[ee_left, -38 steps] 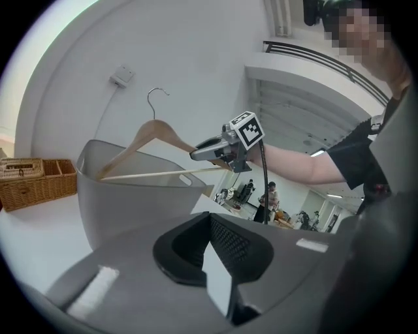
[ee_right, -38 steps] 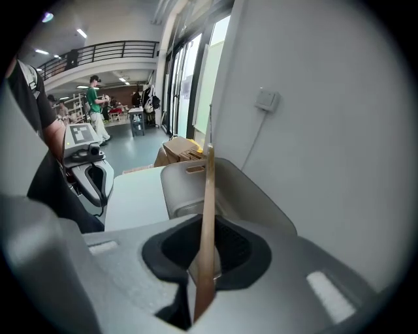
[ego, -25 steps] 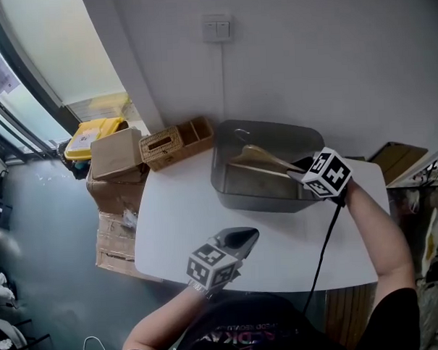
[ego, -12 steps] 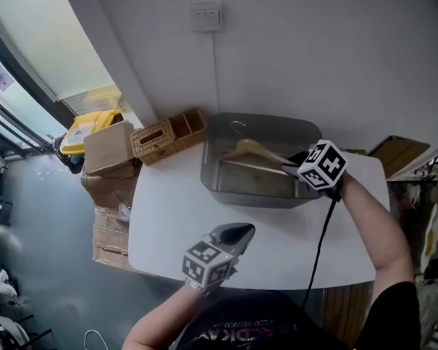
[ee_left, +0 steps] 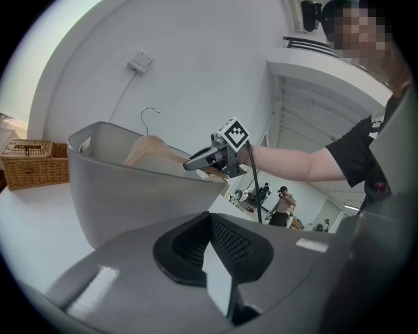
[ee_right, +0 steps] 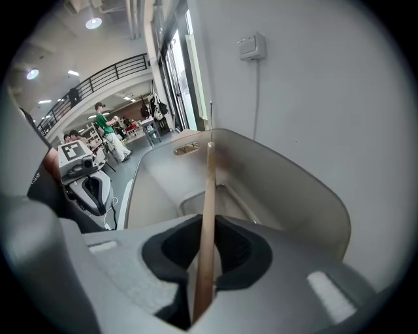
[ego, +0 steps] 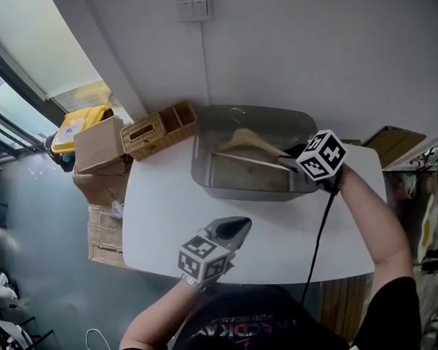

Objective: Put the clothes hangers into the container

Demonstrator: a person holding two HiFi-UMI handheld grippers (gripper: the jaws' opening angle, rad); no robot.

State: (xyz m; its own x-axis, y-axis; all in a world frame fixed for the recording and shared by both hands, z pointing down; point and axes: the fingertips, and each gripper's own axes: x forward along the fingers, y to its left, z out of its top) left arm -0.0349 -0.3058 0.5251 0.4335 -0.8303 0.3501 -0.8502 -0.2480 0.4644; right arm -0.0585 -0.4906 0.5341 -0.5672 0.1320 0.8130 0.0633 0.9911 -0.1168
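A grey container (ego: 204,175) stands on the white table (ego: 162,209) against the wall. A wooden clothes hanger (ego: 245,142) with a metal hook lies tilted inside it, hook toward the far wall. My right gripper (ego: 297,161) is at the container's right rim, shut on the hanger's bar (ee_right: 208,196), which runs up between the jaws of the right gripper (ee_right: 206,258). My left gripper (ego: 232,226) hovers over the table in front of the container, shut and holding nothing. The left gripper view shows the container (ee_left: 130,189), the hanger (ee_left: 149,149) and the right gripper (ee_left: 194,163).
A wicker basket (ego: 155,130) sits at the table's far left corner, with a cardboard box (ego: 98,143) and a yellow bin (ego: 70,128) beyond it on the floor. A black cable (ego: 319,231) trails from the right gripper across the table's right side.
The head view has drifted, so everything sits a little further left and higher. The right gripper still holds the hanger in the container. The left gripper has hardly moved.
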